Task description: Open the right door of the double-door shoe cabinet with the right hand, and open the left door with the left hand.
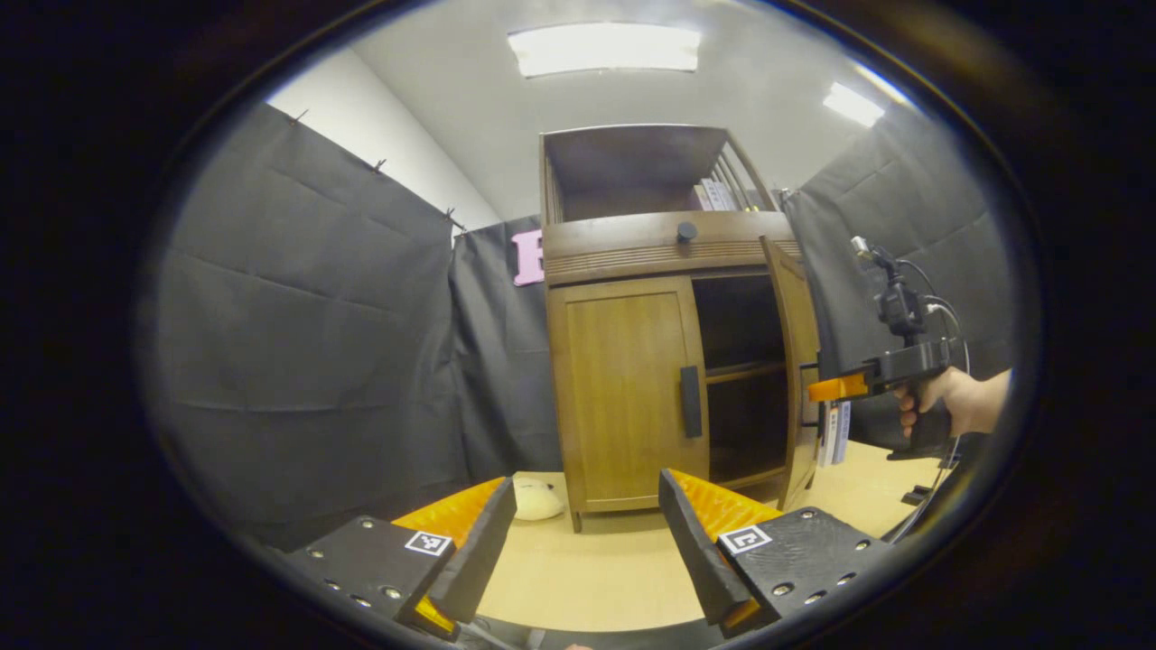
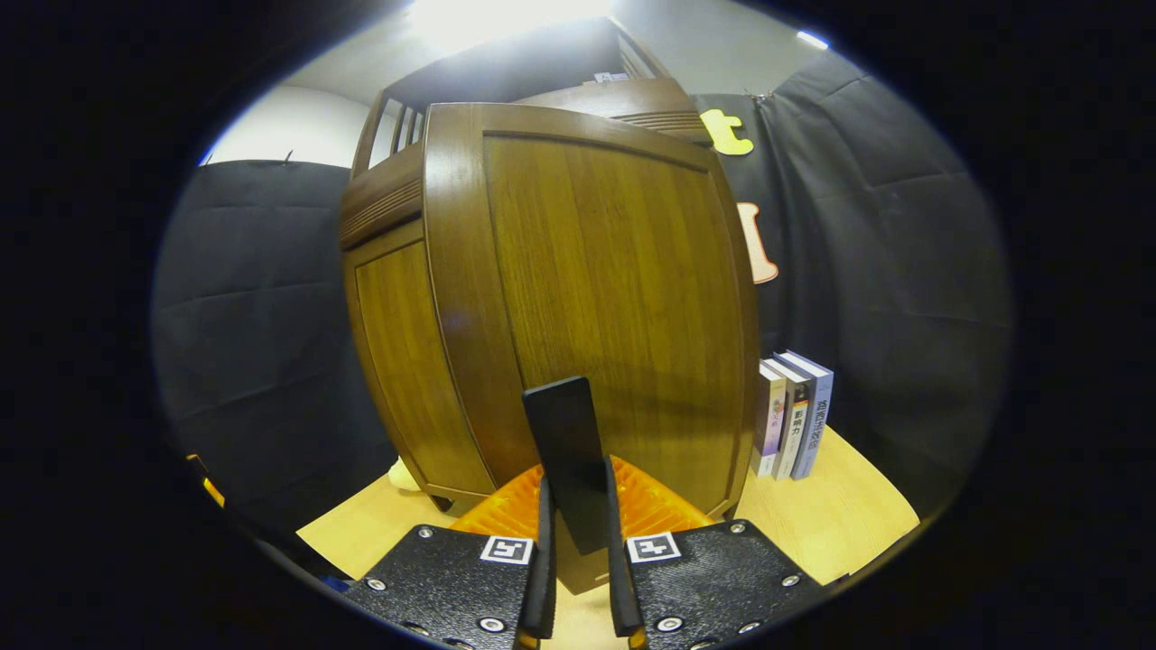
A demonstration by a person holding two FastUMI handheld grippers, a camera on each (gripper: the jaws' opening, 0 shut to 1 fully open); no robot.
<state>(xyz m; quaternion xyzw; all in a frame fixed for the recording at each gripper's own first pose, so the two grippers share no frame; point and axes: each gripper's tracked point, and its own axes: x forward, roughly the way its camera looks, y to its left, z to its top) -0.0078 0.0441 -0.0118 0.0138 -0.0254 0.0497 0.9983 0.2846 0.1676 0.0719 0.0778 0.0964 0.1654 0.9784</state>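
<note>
The wooden shoe cabinet [image 1: 623, 244] stands ahead in the left gripper view. Its left door [image 1: 623, 388] is closed, with a black vertical handle [image 1: 690, 402] at its inner edge. The right door [image 1: 799, 361] is swung outward, showing dark shelves inside. A hand holds my right gripper [image 1: 826, 390] at that door's outer face. In the right gripper view the right door [image 2: 596, 271] stands close up, and my right gripper [image 2: 578, 551] is shut on its black handle [image 2: 564, 433]. My left gripper [image 1: 587, 533] is open, well short of the cabinet, with nothing between its fingers.
Three books [image 2: 795, 415] stand upright on the pale wooden floor [image 1: 578, 578] right of the cabinet. A pale soft object [image 1: 537, 498] lies by the cabinet's left foot. A drawer with a round knob [image 1: 686, 232] sits above the doors. Black cloth walls enclose both sides.
</note>
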